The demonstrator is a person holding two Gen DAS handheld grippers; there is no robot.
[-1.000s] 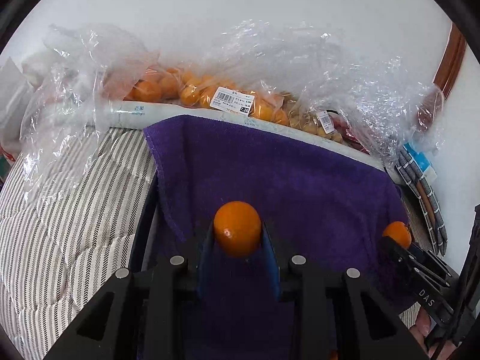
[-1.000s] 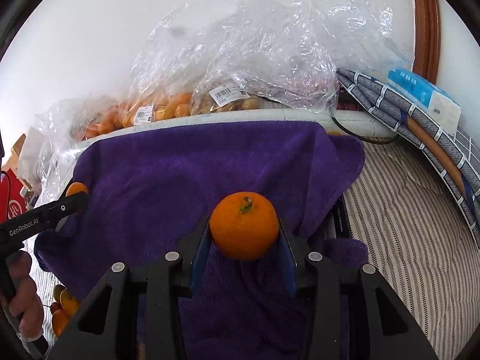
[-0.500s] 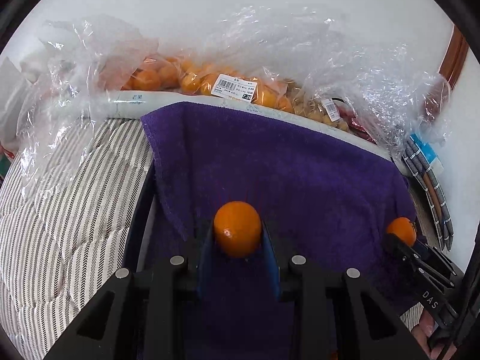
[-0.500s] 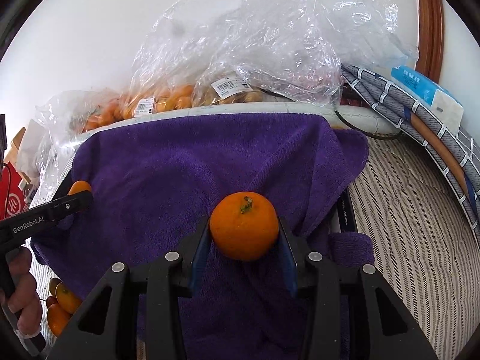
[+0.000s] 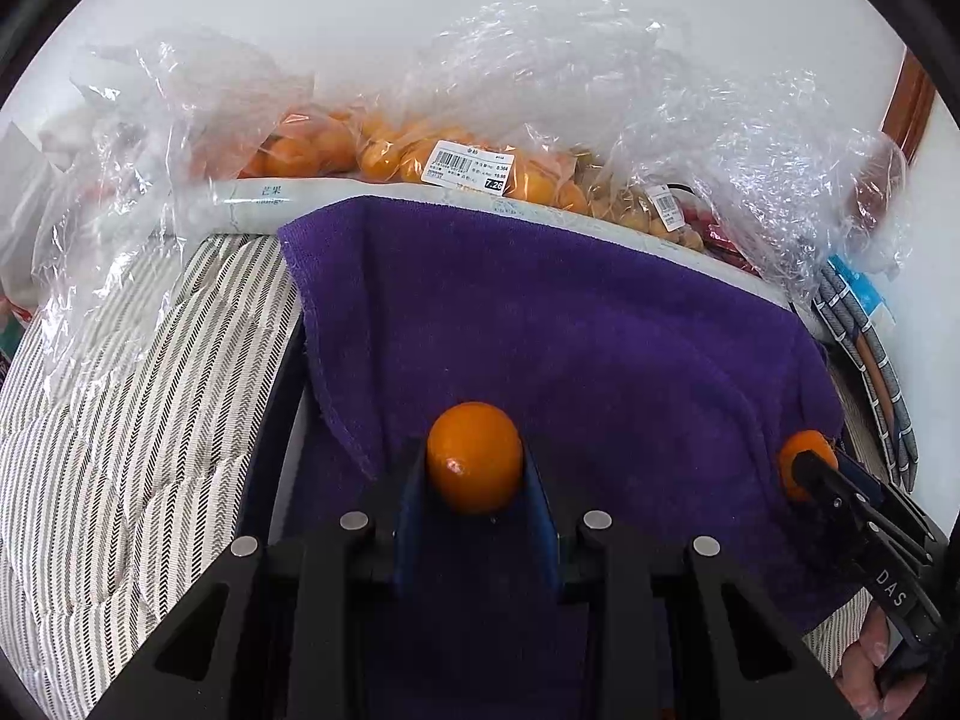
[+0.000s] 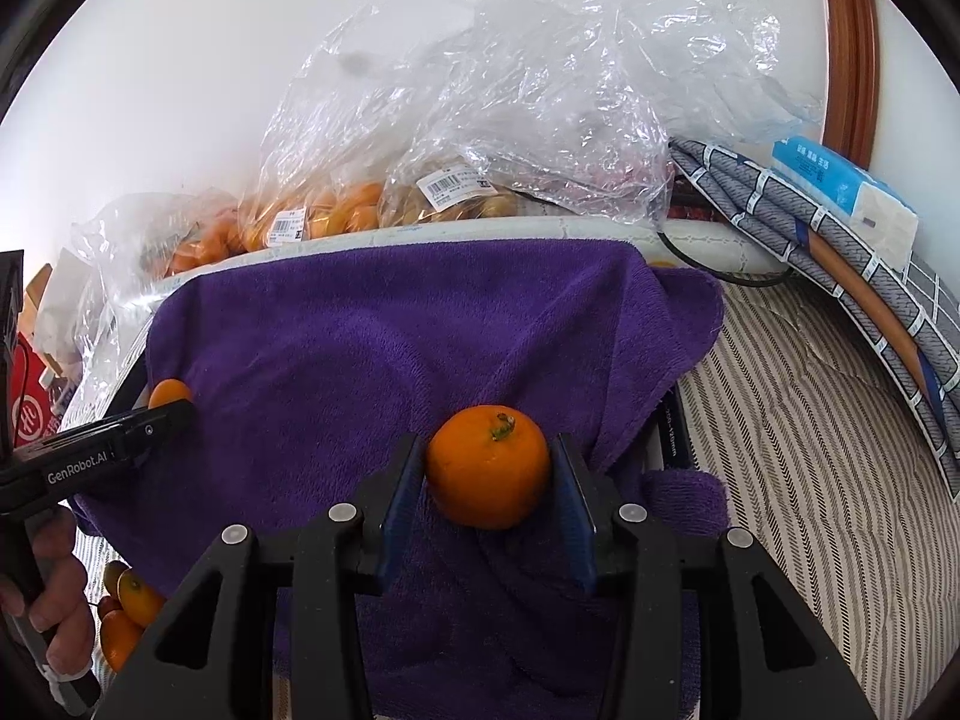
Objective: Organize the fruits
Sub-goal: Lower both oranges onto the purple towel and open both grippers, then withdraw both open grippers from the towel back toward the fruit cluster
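White wall backs a bed covered in a striped quilt, and over the middle of it lies a purple towel, rumpled and draped across a dark frame whose edge shows at the towel's left side. Behind the towel, along a white padded rim, clear plastic bags are heaped against the wall; one bag of oranges carries a barcode price label, and a neighbouring bag holds smaller tan fruit. A folded grey patterned cloth and a blue-and-white tissue pack sit at the far right.

The left hand-held gripper pinches a small orange between its blue pads, held above the towel near its left edge. The right hand-held gripper likewise pinches a mandarin with a green stem, stem turned upward, over the towel's right portion. Each tool shows at the side of the other's view, its fruit poking out past the black fingers.

In the right wrist view, a few loose oranges lie low at the left, below the towel's edge and just beside the person's left hand on the grip.
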